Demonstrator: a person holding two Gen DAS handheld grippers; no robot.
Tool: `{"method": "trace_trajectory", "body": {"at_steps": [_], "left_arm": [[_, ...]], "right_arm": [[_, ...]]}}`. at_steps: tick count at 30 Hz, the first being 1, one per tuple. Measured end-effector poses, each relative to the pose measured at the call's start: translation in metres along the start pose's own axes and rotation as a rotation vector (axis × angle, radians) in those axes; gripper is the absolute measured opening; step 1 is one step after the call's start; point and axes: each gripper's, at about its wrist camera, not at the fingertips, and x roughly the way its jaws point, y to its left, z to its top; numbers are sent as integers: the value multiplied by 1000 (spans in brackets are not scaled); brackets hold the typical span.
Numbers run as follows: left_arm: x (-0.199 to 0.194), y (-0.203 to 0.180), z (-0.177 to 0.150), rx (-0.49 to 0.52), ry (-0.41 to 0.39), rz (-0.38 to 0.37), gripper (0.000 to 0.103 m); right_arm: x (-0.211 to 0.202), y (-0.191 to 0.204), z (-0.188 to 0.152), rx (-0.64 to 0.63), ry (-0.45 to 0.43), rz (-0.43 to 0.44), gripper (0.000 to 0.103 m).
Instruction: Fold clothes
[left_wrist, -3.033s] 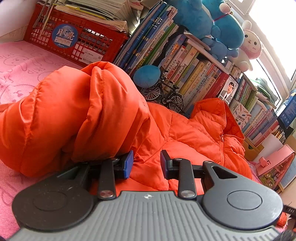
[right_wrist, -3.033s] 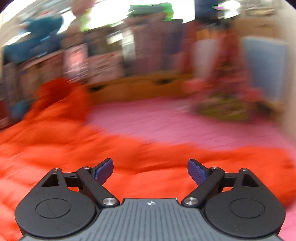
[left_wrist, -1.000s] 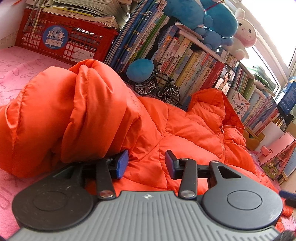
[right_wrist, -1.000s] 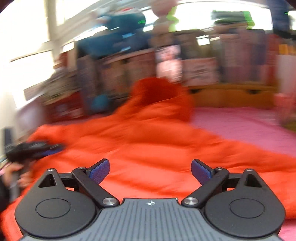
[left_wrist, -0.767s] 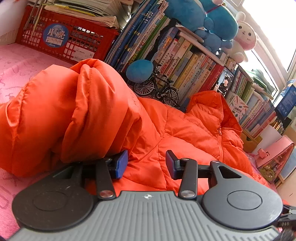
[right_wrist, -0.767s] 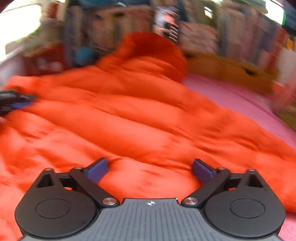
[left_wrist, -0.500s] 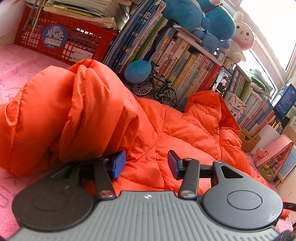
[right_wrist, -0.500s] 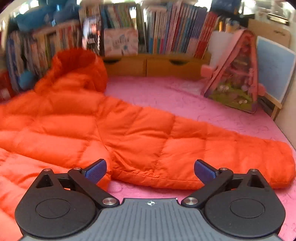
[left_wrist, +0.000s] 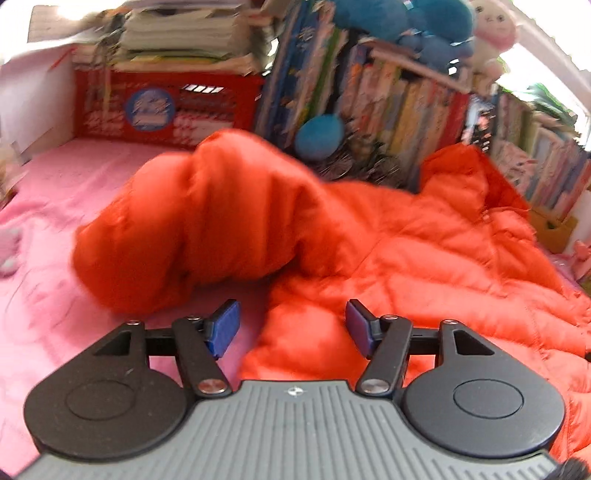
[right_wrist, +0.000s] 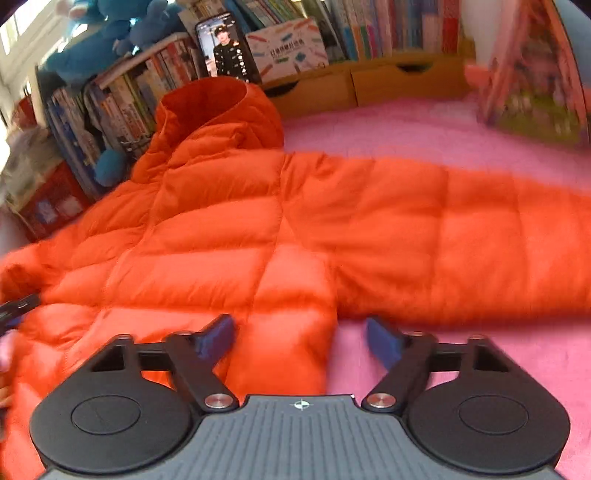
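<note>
Left gripper (left_wrist: 291, 326) has just been opening, its jaws apart over the jacket (left_wrist: 406, 251) edge, gripping nothing. Right gripper (right_wrist: 300, 341) has been closing around the jacket's hem corner, not yet pressing. Jacket lies spread on the pink blanket (right_wrist: 424, 129).

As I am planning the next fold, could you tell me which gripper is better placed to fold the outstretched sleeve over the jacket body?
Right, probably. The right gripper straddles the orange puffer jacket hem beside the outstretched sleeve, jaws just closing, not yet gripping. The left gripper, jaws just opening, faces the bunched opposite sleeve.
</note>
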Motion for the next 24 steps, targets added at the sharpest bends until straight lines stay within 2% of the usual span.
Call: {"method": "trace_trajectory", "body": {"at_steps": [4,6,9,11,13,15,18,19,20,24], "left_arm": [[-7,-6,-8,-10,-11,24,63],[-10,-14,-13,8,-13,37,70],[-11,-22,-17,41,-6,31,76],[-10,-23,-16,44,-3,32,76],[-10,-21,-16,37,-4,26,76],[-11,-21,-15,31,-6,22,76],[-12,-18,-14,11,-7,6,76],[-12,-17,-14,4,-8,-1,76],[-13,-15,-14,-4,-8,-6,76],[-12,-15,-15,-5,-6,-16,78]], "right_arm": [[34,5,26,3,-10,-13,42],[47,2,38,28,-8,-4,42],[51,7,41,-22,2,-14,45],[48,15,37,-86,12,-43,59],[34,28,27,-200,-6,-100,67],[14,44,15,-335,-57,-158,89],[-20,74,-5,-560,-169,-234,95],[-30,84,-9,-609,-205,-228,97],[-42,94,-15,-659,-255,-218,103],[-68,126,-28,-732,-416,-174,103]]}}
